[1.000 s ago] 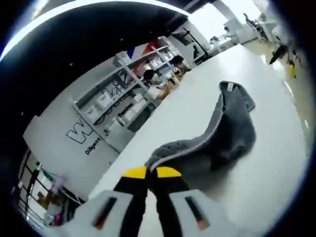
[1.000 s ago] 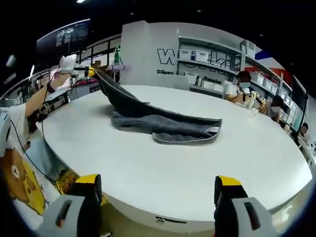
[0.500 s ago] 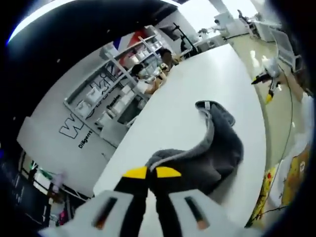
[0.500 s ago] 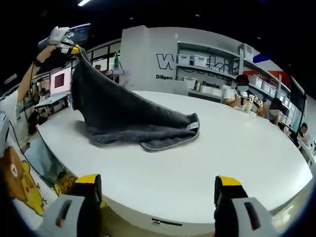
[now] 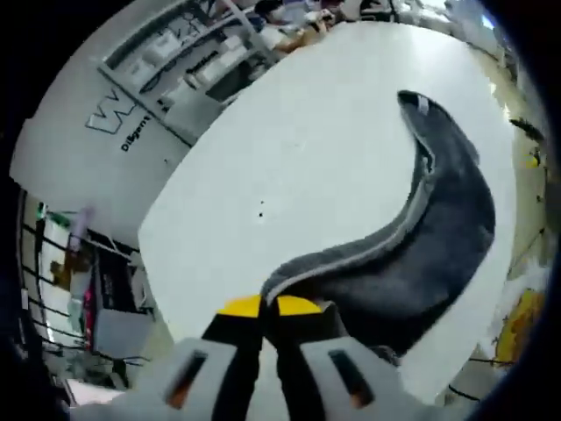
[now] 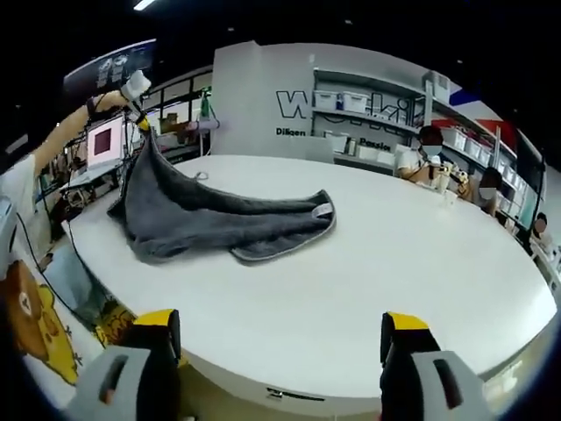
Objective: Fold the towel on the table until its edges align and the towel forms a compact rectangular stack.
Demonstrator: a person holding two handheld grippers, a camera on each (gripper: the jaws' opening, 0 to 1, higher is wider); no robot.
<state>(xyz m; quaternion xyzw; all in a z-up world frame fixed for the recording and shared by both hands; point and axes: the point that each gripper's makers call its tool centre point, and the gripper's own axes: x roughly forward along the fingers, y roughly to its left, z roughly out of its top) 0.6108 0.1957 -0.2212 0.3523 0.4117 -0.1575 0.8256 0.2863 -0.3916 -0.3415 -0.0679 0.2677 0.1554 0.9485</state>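
A grey towel (image 6: 210,224) lies rumpled and unfolded near the white worktop's (image 6: 394,272) left edge, one corner lifted, pinched in the left gripper (image 5: 267,307); the right gripper (image 6: 280,338) hangs wide open, folding barely begun.

One towel (image 6: 210,219), one table (image 6: 368,289), two claws: left claw (image 5: 268,306), right claw (image 6: 279,338).

Bright, even overhead light; a ceiling strip (image 6: 145,4) glows at 11 o'clock in the right gripper view. The white table (image 5: 333,114) glares. Left gripper view is blurred; edges bend strongly.
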